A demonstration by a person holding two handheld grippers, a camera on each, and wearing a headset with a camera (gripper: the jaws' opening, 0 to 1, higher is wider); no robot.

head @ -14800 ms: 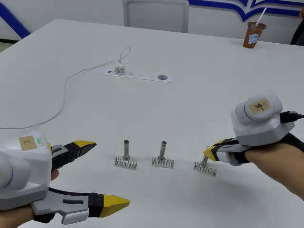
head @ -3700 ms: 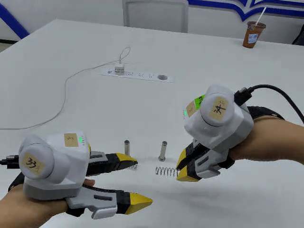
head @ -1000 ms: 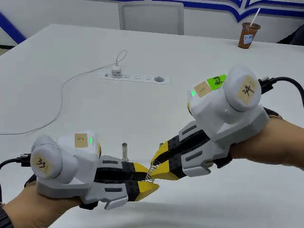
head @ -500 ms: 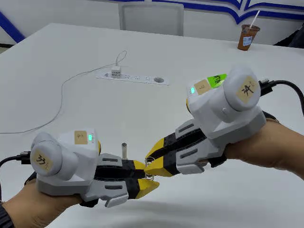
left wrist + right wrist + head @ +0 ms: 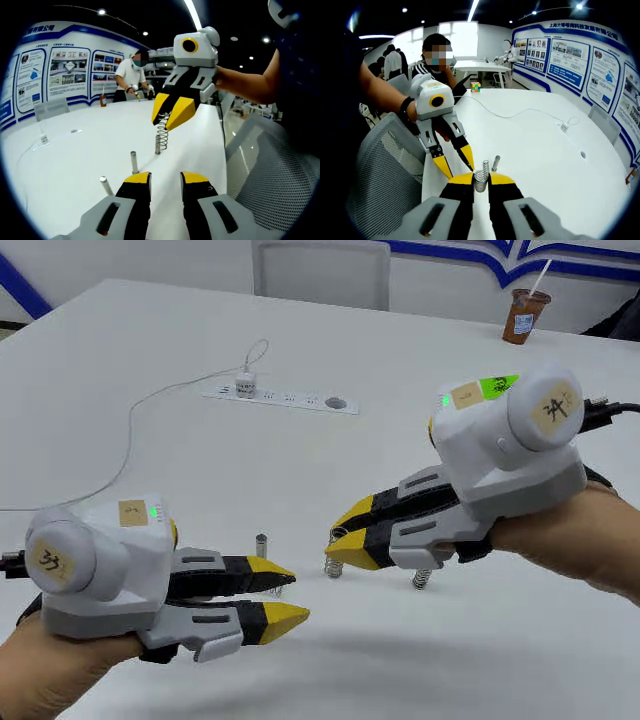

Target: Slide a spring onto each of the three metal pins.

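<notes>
Obs: right hand-held gripper [image 5: 340, 538] pinches the top of a spring [image 5: 162, 132], the coil hanging down into the pin row on the worktop [image 5: 200, 460]. The left hand-held gripper [image 5: 296, 593] is spread and holds nothing, near a bare pin [image 5: 261, 545].
Risk: the coil buckles or snags on a pin tip and flicks out of the jaws.
The left unit's round sticker [image 5: 50, 562] reads "33"; the right unit's scrawl is illegible.

table [image 5: 420, 360] white | chair [image 5: 320, 270] grey | wall posters [image 5: 65, 65] blue | ceiling lights [image 5: 102, 11] lit

A wide white tabletop [image 5: 400, 420] carries a flat white power strip [image 5: 285, 398] with its thin white cable [image 5: 130, 445], a brown drink cup [image 5: 522, 315] and a short upright metal pin [image 5: 261, 544].
</notes>
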